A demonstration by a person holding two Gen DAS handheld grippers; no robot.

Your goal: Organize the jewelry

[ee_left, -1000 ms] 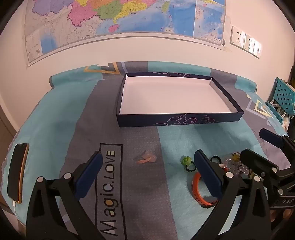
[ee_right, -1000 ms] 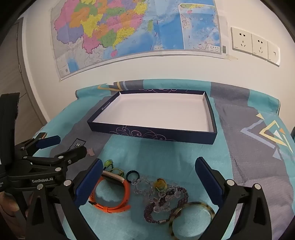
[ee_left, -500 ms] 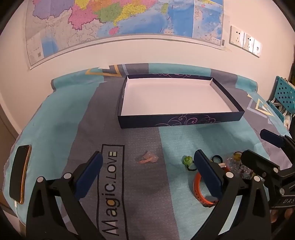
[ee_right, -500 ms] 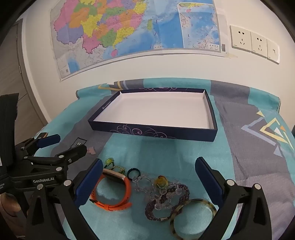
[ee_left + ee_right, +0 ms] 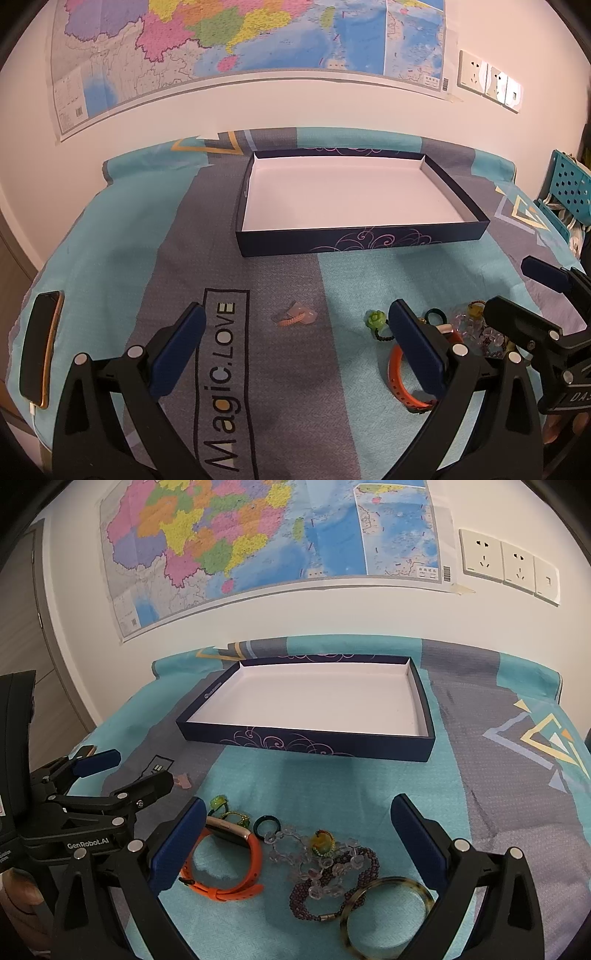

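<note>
Jewelry lies in a loose cluster on the worktop, near the box, which holds nothing yet. We hold the left hand-held gripper and right hand-held gripper apart, gripping nothing; all sorting remains.

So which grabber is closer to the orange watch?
Right. The right gripper hangs directly over the orange watch; the left gripper sits off to its left, over grey cloth.
</note>
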